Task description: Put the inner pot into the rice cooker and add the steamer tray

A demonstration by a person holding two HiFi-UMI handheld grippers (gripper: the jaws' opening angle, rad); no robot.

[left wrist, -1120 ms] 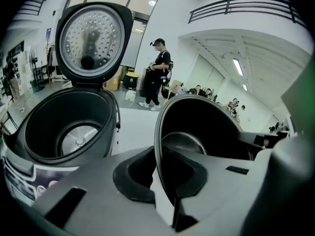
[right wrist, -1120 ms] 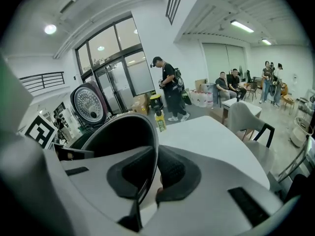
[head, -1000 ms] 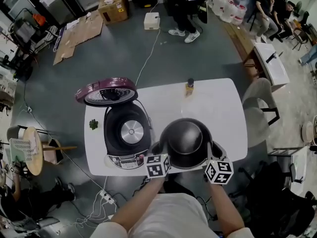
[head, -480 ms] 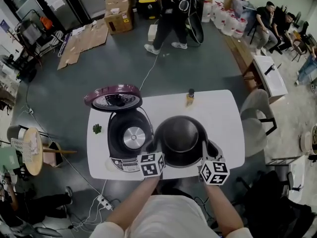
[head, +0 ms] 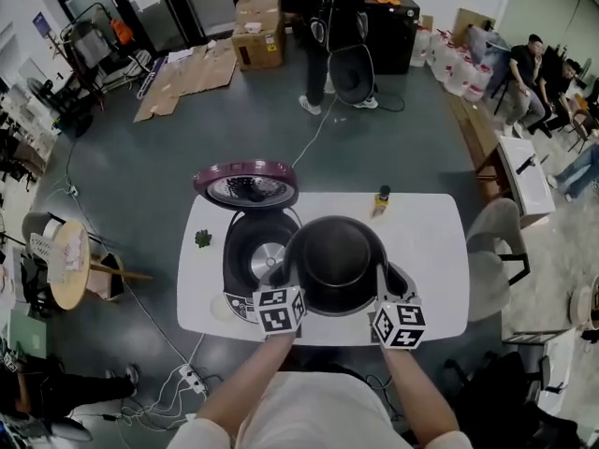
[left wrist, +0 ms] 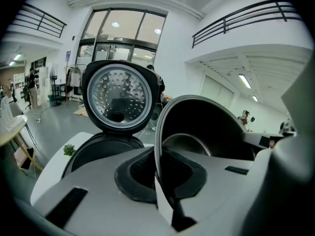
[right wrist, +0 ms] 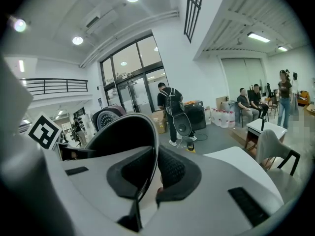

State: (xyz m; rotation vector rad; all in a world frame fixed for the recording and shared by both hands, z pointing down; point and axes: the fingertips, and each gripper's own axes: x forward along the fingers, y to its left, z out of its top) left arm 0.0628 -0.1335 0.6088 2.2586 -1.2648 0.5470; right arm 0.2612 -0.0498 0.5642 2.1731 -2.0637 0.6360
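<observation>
The black inner pot (head: pixel 335 258) hangs above the white table (head: pixel 432 251), held by its rim on both sides. My left gripper (head: pixel 287 279) is shut on the pot's left rim (left wrist: pixel 158 132), which runs between the dark pads. My right gripper (head: pixel 389 282) is shut on the right rim (right wrist: pixel 154 146). The rice cooker (head: pixel 245 255) stands just left of the pot with its purple lid (head: pixel 246 183) raised; the lid's perforated inner plate (left wrist: pixel 116 95) faces me. The pot overlaps the cooker's right edge in the head view. I see no steamer tray.
A small bottle (head: pixel 380 199) stands at the table's far edge and a small green plant (head: pixel 202 238) at its left. A chair (head: pixel 491 241) stands to the right, a round wooden side table (head: pixel 67 265) to the left. A person (head: pixel 328 26) stands beyond the table.
Both grippers have lifted the pot and carried it left, so it now covers the cooker's right edge. The person in the background has walked further away.
</observation>
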